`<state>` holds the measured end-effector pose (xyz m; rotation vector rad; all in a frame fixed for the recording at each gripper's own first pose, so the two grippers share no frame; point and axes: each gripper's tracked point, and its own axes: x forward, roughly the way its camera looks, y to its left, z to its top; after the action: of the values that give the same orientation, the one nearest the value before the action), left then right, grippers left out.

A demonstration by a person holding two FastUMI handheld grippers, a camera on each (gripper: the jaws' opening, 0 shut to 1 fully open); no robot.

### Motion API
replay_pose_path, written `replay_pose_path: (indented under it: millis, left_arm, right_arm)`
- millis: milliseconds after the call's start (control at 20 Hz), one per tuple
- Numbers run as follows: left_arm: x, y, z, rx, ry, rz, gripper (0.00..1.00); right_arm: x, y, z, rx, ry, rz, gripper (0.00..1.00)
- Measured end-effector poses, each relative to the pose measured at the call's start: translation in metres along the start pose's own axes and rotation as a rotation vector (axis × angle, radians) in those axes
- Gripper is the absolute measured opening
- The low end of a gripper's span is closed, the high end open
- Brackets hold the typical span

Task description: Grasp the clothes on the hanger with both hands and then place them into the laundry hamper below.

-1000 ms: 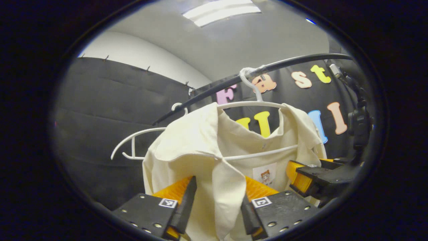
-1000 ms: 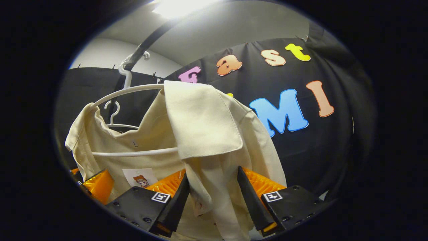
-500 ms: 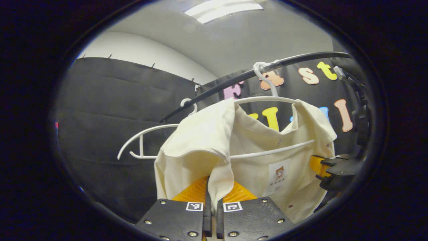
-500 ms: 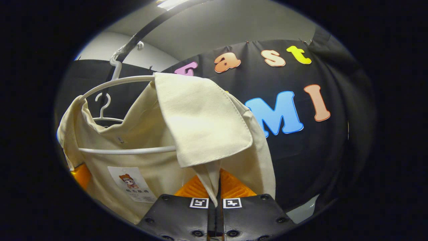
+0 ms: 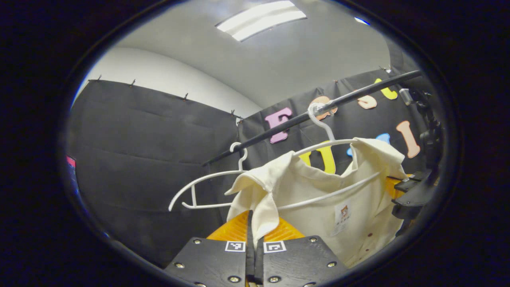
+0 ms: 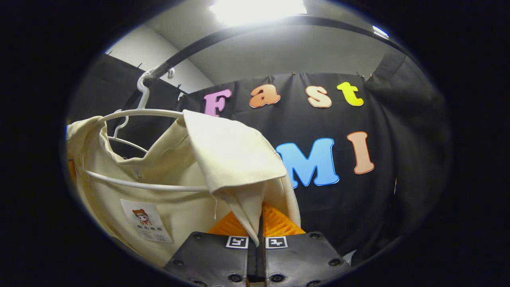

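Between the jaws of the left gripper (image 5: 254, 249) sits a fold of the cream shirt (image 5: 318, 199), pinched tight at the front edge below the collar; both fingers press on the cloth and no gap shows between them. Just above and beyond those jaws the shirt hangs on a white hanger (image 5: 330, 145), whose hook loops over a dark rail (image 5: 279, 125) running up to the right. A second, bare hanger (image 5: 199, 191) hangs from the same rail, off to the left of the jaws. Far to the right of them, at the shirt's other edge, I can see part of the other gripper.

From the right gripper (image 6: 261, 249) the picture is much the same: its jaws are closed on the shirt's (image 6: 167, 187) other front edge, right under the collar flap. The hanger (image 6: 139, 115) stands up and to the left of the jaws, its lower bar crossing inside the shirt above a small label (image 6: 145, 225).
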<state>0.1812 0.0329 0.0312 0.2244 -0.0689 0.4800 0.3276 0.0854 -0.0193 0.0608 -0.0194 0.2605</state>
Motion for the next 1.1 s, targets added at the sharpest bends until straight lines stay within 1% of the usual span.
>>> replay_pose_path:
  millis: [250, 400, 500, 650, 700, 750, 900, 1100]
  left_arm:
    - [0.003, 0.017, 0.014, 0.012, -0.026, 0.018, 0.01]
    - [0.005, 0.029, 0.026, 0.034, -0.060, 0.030, 0.01]
    - [0.007, 0.038, 0.033, 0.042, -0.080, 0.043, 0.01]
    - [0.016, 0.045, 0.029, 0.041, -0.071, 0.045, 0.01]
    - [0.016, 0.045, 0.028, 0.039, -0.069, 0.044, 0.00]
    - [0.018, 0.046, 0.029, 0.041, -0.075, 0.044, 0.01]
    - [0.021, 0.057, 0.039, 0.075, -0.104, 0.053, 0.00]
    - [0.030, 0.076, 0.050, 0.113, -0.142, 0.089, 0.00]
  right_arm:
    - [-0.002, -0.026, 0.027, -0.040, -0.068, -0.074, 0.01]
    - [-0.001, -0.044, 0.040, -0.055, -0.097, -0.119, 0.00]
    - [0.001, -0.057, 0.046, -0.070, -0.114, -0.151, 0.01]
    - [0.008, -0.067, 0.052, -0.078, -0.126, -0.164, 0.00]
    - [0.009, -0.069, 0.054, -0.080, -0.131, -0.168, 0.01]
    - [0.009, -0.072, 0.056, -0.082, -0.139, -0.171, 0.05]
    - [0.009, -0.075, 0.066, -0.109, -0.174, -0.179, 0.05]
    - [0.020, -0.080, 0.076, -0.125, -0.209, -0.187, 0.05]
